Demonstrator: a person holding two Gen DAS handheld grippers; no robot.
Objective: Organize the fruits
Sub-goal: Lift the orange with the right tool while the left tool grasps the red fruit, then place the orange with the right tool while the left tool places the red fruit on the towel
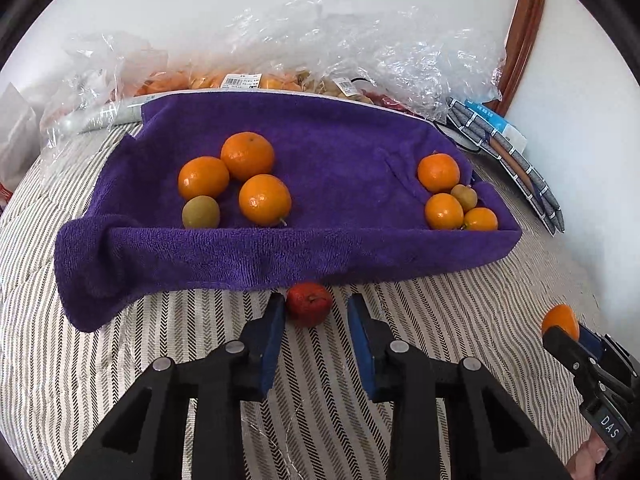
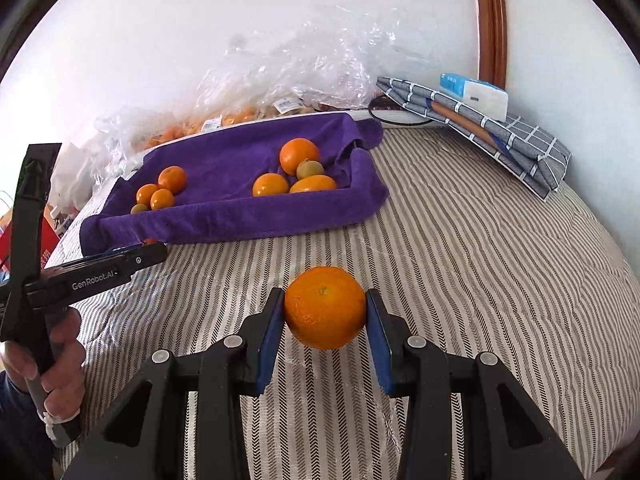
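Narrow on the left and filled on the right, the jaws are each busy with one fruit. The left gripper [image 1: 316, 308] has drawn in around a small red fruit [image 1: 308, 304] that sits on the striped bed cover [image 1: 440, 320], right against the front fold of the purple towel [image 1: 280, 248]. One pad is on its skin; the other looks a sliver short, though the angle makes that hard to judge. The right gripper [image 2: 325, 312] pinches an orange [image 2: 325, 306] squarely across its middle, clear of the bed and well short of the towel. Inside the towel-lined tray, fruit lies in two clusters: three oranges with a greenish fruit [image 1: 201, 212] at the left end, and another bunch of oranges [image 1: 438, 172] at the right. The step in hand appears to be carrying both fruits over the front fold. For the red one, I would confirm both pads bear on it before lifting, since it is small, round and likely to squirt out sideways. Lift straight up first so the towel edge is not dragged. Each fruit should be lowered close to the cloth before it is let go, so it does not roll into the others. No red fruit shows in the tray yet, so the bare middle looks the best spot.
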